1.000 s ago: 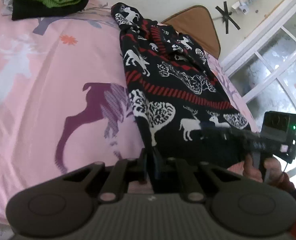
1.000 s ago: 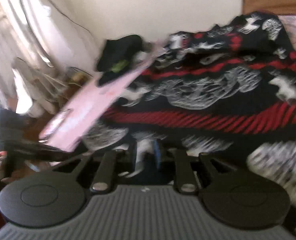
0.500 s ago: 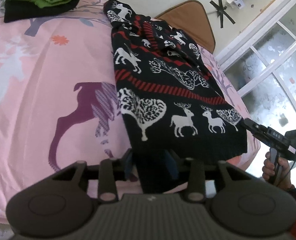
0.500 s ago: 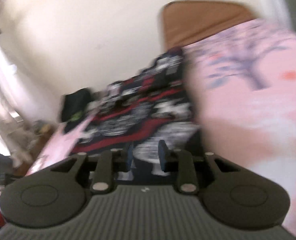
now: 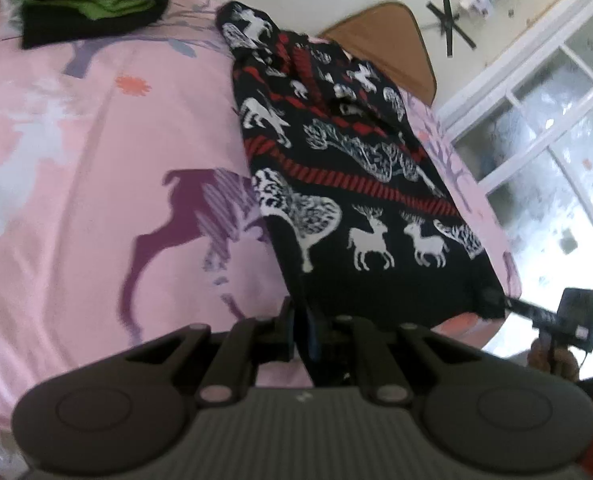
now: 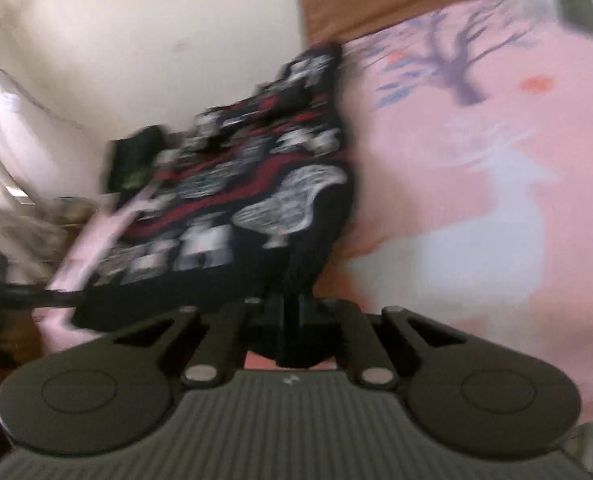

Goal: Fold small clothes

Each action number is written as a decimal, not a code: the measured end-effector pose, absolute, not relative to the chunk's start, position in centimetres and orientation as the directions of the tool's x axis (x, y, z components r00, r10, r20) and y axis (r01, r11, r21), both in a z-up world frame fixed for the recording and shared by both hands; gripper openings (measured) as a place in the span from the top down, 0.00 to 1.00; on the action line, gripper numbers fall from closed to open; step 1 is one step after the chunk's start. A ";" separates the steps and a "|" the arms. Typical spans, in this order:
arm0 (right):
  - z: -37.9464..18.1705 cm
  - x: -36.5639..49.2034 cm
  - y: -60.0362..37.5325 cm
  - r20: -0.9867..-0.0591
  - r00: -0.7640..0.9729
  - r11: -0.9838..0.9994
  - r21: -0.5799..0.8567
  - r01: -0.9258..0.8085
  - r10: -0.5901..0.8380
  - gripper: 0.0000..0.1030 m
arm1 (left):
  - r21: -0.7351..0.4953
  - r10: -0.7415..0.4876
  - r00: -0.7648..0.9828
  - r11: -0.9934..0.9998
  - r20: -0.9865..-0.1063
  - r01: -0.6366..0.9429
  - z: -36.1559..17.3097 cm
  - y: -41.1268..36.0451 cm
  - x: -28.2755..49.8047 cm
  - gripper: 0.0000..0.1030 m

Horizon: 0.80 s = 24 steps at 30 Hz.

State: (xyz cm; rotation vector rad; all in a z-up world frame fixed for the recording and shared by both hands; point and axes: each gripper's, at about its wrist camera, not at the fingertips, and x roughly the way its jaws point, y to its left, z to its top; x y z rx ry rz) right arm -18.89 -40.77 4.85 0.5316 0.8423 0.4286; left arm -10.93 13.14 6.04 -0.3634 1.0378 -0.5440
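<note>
A black knitted sweater [image 5: 356, 184] with white deer, trees and red stripes lies stretched along the pink bed sheet [image 5: 96, 160]. My left gripper [image 5: 301, 332] is shut on the sweater's near left hem corner. My right gripper [image 5: 496, 300] is at the right hem corner, seen from the left wrist view. In the blurred right wrist view the right gripper [image 6: 292, 332] is shut on the sweater's [image 6: 236, 200] dark hem, and the left gripper [image 6: 36, 300] shows at the far left edge.
A folded black and green garment [image 5: 92, 0] lies at the far left corner of the bed. A brown headboard [image 5: 388, 36] stands beyond the sweater. A window [image 5: 556, 140] is on the right, past the bed's edge.
Both grippers have closed on the hem corners after being open half a second ago. The sweater now lies spread flat and pulled out toward me.
</note>
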 end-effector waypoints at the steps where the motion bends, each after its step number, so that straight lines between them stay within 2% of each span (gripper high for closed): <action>1: 5.3 -19.3 -40.3 -0.559 0.580 0.764 0.619 -0.185 0.593 0.92 | -0.535 -0.584 0.399 0.810 -0.707 0.237 6.1 13.6 -11.0 0.95; 5: 5.8 -18.9 -40.4 -0.554 0.575 0.755 0.629 -0.183 0.602 0.92 | -0.601 -0.619 0.396 0.778 -0.679 0.185 5.6 14.6 -10.2 0.95; 8: 6.1 -18.1 -42.9 -0.465 0.635 0.680 0.721 -0.133 0.617 0.92 | -0.685 -0.673 0.412 0.714 -0.614 0.145 5.9 15.6 -9.1 0.95; 12: 7.7 -15.8 -44.4 -0.341 0.701 0.604 0.781 -0.160 0.626 0.92 | -0.774 -0.716 0.483 0.623 -0.505 0.115 7.3 17.3 -6.7 0.95; 14: 8.5 -13.3 -44.7 -0.301 0.723 0.589 0.788 -0.179 0.622 0.92 | -0.790 -0.711 0.525 0.603 -0.467 0.113 8.4 17.6 -4.7 0.94; 17: 9.4 -8.2 -44.6 -0.295 0.746 0.618 0.763 -0.192 0.597 0.92 | -0.750 -0.658 0.578 0.651 -0.482 0.117 10.1 16.5 0.1 0.94; 18: 9.4 -6.2 -44.5 -0.300 0.752 0.623 0.761 -0.183 0.587 0.92 | -0.736 -0.636 0.594 0.669 -0.493 0.105 10.3 15.9 1.7 0.91; 19: 9.1 -3.9 -44.3 -0.310 0.760 0.632 0.757 -0.166 0.571 0.89 | -0.713 -0.610 0.607 0.694 -0.509 0.100 10.3 15.3 3.5 0.78; 21: 8.5 0.8 -43.2 -0.384 0.784 0.732 0.669 -0.129 0.489 0.77 | -0.603 -0.491 0.620 0.797 -0.613 0.035 9.5 14.0 6.4 0.52; 22: 7.9 2.4 -42.6 -0.449 0.777 0.787 0.610 -0.095 0.442 0.60 | -0.569 -0.438 0.611 0.822 -0.659 -0.024 8.8 14.0 6.8 0.53; 23: 7.0 3.5 -42.6 -0.518 0.765 0.825 0.564 -0.030 0.382 0.55 | -0.579 -0.451 0.597 0.815 -0.664 -0.028 8.1 14.2 6.7 0.52; 24: 6.5 3.5 -42.8 -0.540 0.758 0.829 0.559 -0.001 0.365 0.55 | -0.608 -0.487 0.587 0.794 -0.647 -0.011 7.5 14.7 6.3 0.49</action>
